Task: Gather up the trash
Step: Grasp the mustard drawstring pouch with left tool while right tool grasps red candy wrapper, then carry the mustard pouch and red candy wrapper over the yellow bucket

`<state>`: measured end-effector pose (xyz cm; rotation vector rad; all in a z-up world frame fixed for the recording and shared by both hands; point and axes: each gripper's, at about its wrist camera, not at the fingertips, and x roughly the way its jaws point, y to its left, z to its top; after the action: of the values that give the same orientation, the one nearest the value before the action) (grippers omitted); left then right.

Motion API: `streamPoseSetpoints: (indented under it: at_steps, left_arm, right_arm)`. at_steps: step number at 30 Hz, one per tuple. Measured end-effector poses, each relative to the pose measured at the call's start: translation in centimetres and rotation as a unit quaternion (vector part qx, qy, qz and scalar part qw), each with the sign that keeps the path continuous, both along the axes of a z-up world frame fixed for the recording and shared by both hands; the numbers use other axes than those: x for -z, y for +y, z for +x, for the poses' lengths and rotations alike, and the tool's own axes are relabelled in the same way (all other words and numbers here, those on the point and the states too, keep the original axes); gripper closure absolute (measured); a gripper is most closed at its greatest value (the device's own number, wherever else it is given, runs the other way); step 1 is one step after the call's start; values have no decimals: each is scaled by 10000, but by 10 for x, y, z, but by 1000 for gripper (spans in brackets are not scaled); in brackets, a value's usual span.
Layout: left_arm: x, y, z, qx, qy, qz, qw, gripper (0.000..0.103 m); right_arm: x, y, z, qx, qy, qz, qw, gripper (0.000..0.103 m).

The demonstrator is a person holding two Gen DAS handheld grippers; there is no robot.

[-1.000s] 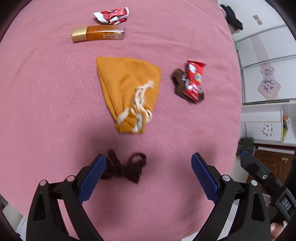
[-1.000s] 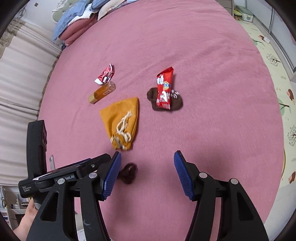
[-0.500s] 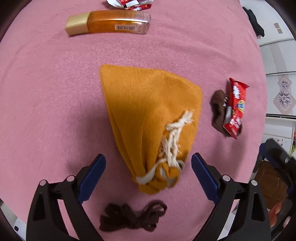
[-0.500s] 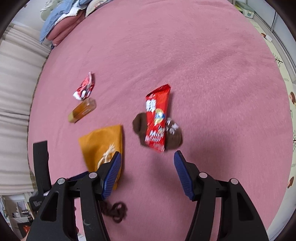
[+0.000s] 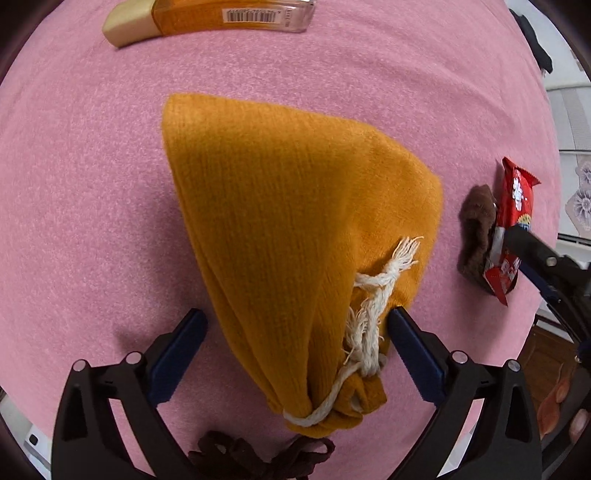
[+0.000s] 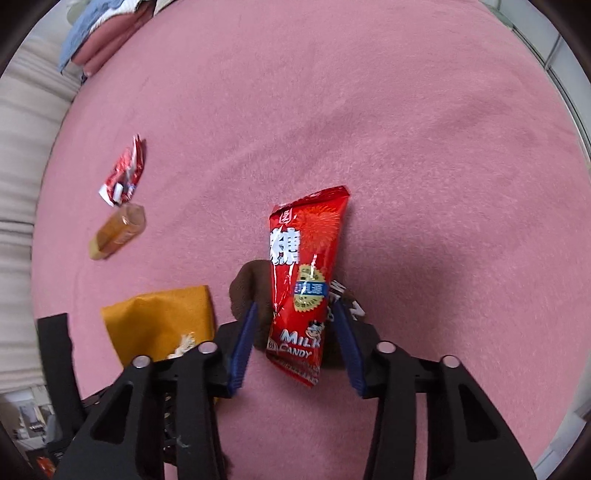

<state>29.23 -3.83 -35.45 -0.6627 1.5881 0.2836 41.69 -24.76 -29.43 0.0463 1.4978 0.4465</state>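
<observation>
An orange drawstring pouch (image 5: 295, 221) lies on the pink bedspread (image 5: 74, 184), its tied neck between the fingers of my open left gripper (image 5: 295, 317). A red milk candy wrapper (image 6: 306, 280) lies on a brown sock (image 6: 247, 284). My right gripper (image 6: 295, 314) is open, its fingers on either side of the wrapper's lower half. The wrapper also shows in the left wrist view (image 5: 513, 229), where the right gripper reaches it. A crumpled red wrapper (image 6: 125, 173) lies further off at the left.
An amber bottle with a gold cap (image 5: 210, 16) lies beyond the pouch and next to the crumpled wrapper (image 6: 116, 232). A dark brown hair tie (image 5: 258, 458) lies by the pouch's neck. Folded clothes (image 6: 103, 40) sit at the bed's far end.
Both grippers have moved forward and down. The left one now straddles the pouch's neck. The right one has narrowed and now straddles the milk candy wrapper.
</observation>
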Motion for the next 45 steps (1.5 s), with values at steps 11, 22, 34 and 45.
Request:
streamPoseSetpoints:
  at_steps: [11, 22, 34, 45]
  left_arm:
    - [-22, 16, -16, -266, -323, -111, 9991, 59]
    - [-79, 19, -57, -243, -647, -344, 9970, 64]
    - [-138, -53, -100, 240, -948, -431, 9943, 64]
    - [-167, -166, -126, 1345, -1109, -674, 9824, 64]
  right_arm:
    - [-28, -18, -21, 157, -111, 398, 9990, 76]
    - [-67, -42, -93, 41, 50, 735, 9973, 76]
    - [-121, -101, -167, 339, -282, 945, 9945, 76]
    - [-152, -204, -229, 1097, -619, 939, 9876, 76]
